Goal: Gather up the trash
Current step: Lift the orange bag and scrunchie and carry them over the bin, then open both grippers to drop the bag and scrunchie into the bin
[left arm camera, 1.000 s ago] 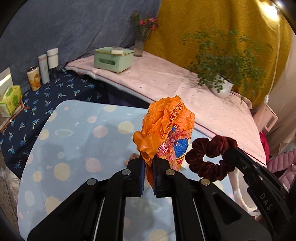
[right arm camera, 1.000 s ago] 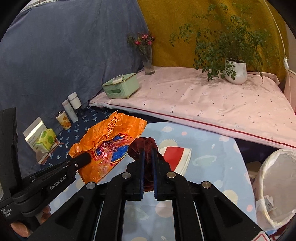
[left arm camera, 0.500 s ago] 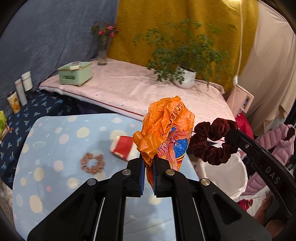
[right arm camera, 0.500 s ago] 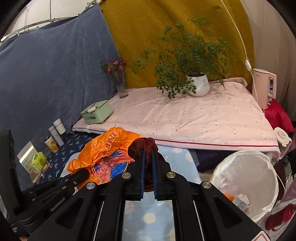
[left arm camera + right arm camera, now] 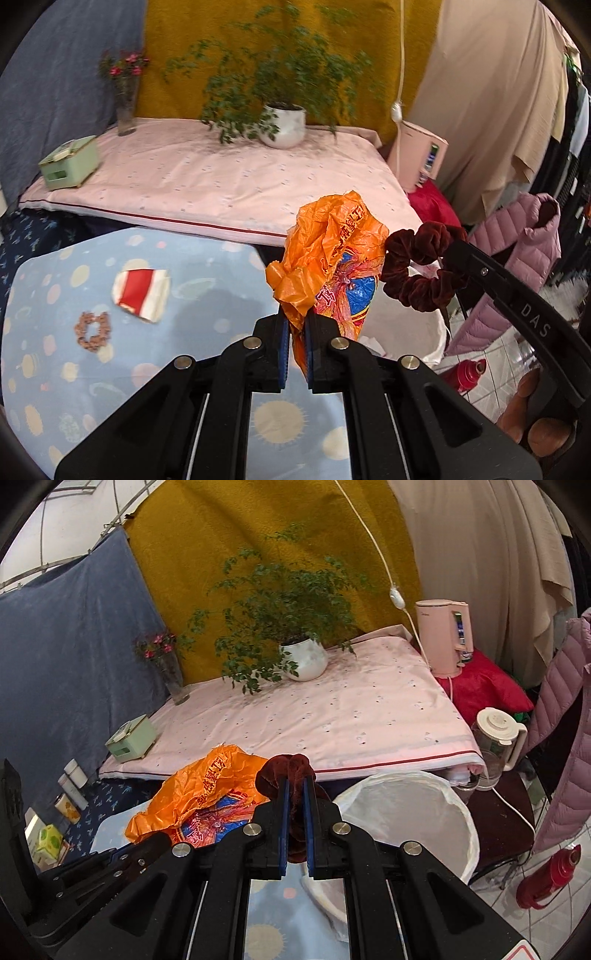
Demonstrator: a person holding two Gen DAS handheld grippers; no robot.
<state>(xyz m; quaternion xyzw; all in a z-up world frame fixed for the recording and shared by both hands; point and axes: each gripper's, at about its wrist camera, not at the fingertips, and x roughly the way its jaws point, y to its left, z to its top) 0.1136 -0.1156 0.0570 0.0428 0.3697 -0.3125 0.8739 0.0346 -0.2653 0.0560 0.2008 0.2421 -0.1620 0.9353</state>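
Left tongs point(image 5: 295, 332) clamped tight on a crumpled orange plastic bag point(image 5: 328, 266), held up clear of the blue dotted counter point(image 5: 207, 280). Right tongs point(image 5: 294, 794) pinched shut on a dark red velvet scrunchie point(image 5: 286, 771), just right of the bag. White-lined bin point(image 5: 413, 812) below and right of the right tongs. Left of the left tongs, lying on the counter: a flattened red-and-white paper cup point(image 5: 142, 293) and a brown scrunchie point(image 5: 92, 330).
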